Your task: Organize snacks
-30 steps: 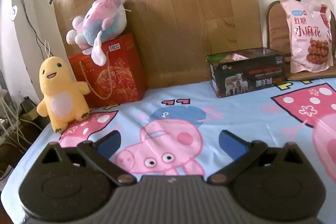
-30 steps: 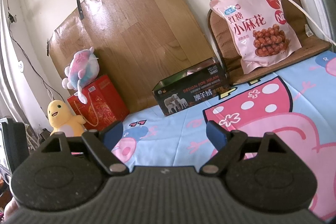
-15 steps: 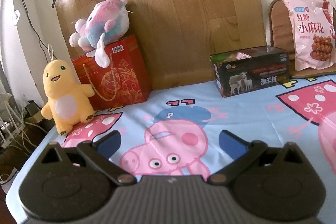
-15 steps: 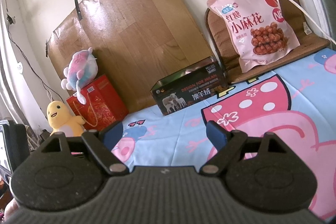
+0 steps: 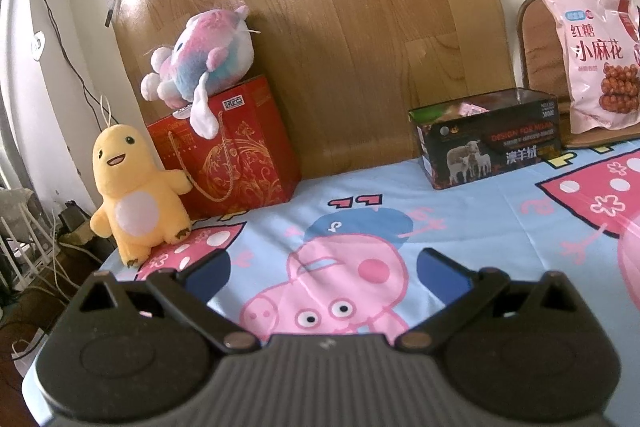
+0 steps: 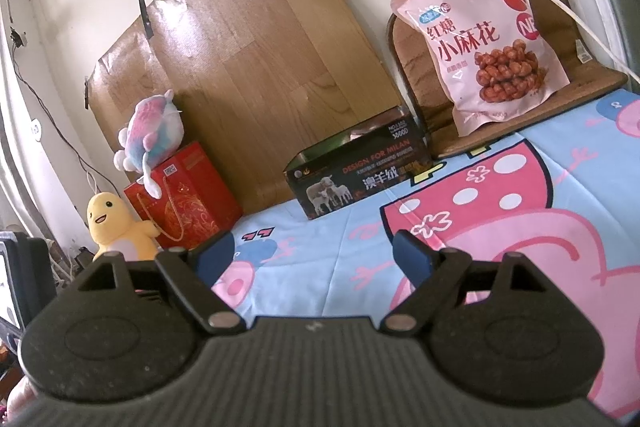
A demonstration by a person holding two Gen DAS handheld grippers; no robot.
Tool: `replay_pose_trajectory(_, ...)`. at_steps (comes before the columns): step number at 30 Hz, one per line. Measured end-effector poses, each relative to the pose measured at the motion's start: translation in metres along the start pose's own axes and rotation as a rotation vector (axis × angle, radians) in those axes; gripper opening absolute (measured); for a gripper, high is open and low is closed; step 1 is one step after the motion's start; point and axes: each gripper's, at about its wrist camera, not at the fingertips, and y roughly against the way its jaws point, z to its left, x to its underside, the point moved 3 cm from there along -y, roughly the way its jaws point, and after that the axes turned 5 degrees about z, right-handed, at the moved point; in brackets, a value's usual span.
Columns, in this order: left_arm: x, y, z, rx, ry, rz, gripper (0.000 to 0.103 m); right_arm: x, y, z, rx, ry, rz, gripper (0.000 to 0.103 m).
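With both the left gripper (image 5: 324, 267) and the right gripper (image 6: 314, 253) spread wide and empty, the pink snack bag (image 6: 486, 47), propped well ahead and right of the dark box (image 6: 356, 173), is best approached squarely and pinched near an edge.

Left tongs (image 5: 324, 273) spread wide with nothing between them, right tongs (image 6: 312, 255) likewise spread, both level, pointing forward

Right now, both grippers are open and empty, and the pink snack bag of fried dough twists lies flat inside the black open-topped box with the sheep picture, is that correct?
Not quite: the pink snack bag of fried dough twists stands propped against the brown woven chair cushion, beside the black open-topped box with the sheep picture, as the right wrist view shows. Left gripper and right gripper are open and empty.
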Motion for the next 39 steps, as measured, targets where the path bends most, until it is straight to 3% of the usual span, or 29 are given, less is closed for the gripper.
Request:
replay_pose_trajectory(29,-0.002,-0.002,-0.006,-0.047,-0.032,-0.023,0.103,-0.002,0.001,-0.007,0.014,-0.032,-0.006,0.089)
replay_pose_trajectory(39,0.000,-0.006,-0.020,0.104,-0.046,0.057,0.103,-0.001,0.002,-0.009,0.032,-0.036,-0.020,0.090)
